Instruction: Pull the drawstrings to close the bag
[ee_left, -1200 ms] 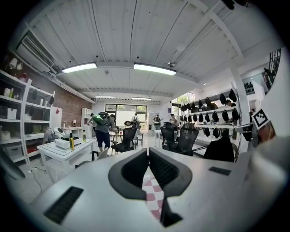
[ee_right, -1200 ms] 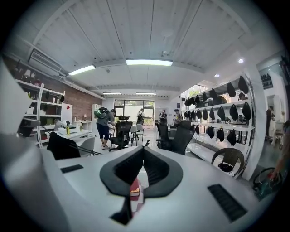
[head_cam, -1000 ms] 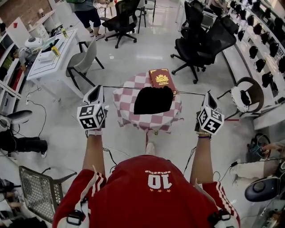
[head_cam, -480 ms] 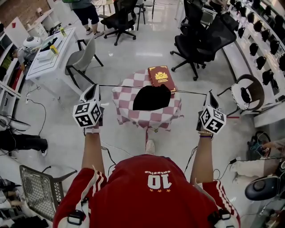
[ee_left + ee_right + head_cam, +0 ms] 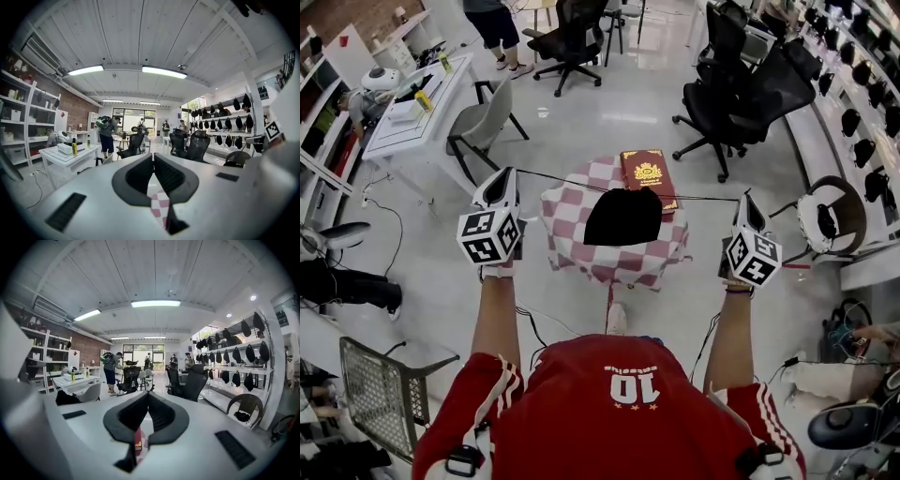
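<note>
A black drawstring bag (image 5: 623, 217) lies on a small table with a red-and-white checked cloth (image 5: 572, 211). Two thin black drawstrings run taut from the bag's far edge, the left string (image 5: 558, 178) and the right string (image 5: 703, 198). My left gripper (image 5: 502, 178) is held out left of the table and is shut on the left string's end. My right gripper (image 5: 746, 199) is held out right of the table and is shut on the right string's end. In the left gripper view the jaws (image 5: 153, 157) meet; in the right gripper view the jaws (image 5: 148, 395) meet too.
A red book (image 5: 649, 174) lies on the table's far side, partly under the bag. Black office chairs (image 5: 741, 89) stand beyond, a grey chair (image 5: 487, 122) and a white desk (image 5: 412, 112) at the left, a wire basket (image 5: 380, 394) low left. Cables trail on the floor.
The view has shifted a little. Both grippers stay spread wide with the strings taut, and neither grip has changed.
</note>
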Demonstrator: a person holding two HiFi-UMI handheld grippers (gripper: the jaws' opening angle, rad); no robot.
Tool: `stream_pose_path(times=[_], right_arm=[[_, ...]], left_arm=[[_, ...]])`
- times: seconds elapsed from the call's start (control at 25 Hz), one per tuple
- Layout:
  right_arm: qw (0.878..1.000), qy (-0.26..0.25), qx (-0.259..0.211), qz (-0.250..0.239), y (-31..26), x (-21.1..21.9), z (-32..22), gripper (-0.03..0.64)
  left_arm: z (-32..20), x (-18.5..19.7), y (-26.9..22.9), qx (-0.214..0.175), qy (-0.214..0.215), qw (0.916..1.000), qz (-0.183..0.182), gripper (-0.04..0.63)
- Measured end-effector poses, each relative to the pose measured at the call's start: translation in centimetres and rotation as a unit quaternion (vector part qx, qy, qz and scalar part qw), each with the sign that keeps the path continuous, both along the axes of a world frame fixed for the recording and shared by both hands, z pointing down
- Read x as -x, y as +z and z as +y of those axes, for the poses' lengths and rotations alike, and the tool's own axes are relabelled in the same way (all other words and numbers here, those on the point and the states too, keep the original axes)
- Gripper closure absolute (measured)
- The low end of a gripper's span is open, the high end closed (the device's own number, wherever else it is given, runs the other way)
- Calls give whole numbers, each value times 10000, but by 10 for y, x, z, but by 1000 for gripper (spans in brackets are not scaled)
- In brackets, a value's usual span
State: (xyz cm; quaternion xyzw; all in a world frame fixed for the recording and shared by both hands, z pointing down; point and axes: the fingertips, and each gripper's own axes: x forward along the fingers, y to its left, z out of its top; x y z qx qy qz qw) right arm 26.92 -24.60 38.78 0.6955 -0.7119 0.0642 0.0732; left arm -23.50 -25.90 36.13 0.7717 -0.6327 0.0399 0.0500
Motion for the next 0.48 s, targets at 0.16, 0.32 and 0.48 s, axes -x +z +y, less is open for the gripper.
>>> stream_pose_path(times=[0.16, 0.32, 0.48], right_arm=[[9996, -256, -119, -36, -11, 12, -36, 600], [9985, -531, -139, -39, -16, 30, -76, 600], [9967, -795, -155, -49, -17, 47, -113, 600]], left_arm=[[-24, -7, -15, -164, 15, 9999, -11, 575], [-51, -13, -25, -241, 18, 9997, -40, 575], [-77, -15, -29, -297, -13, 9996, 32, 575]])
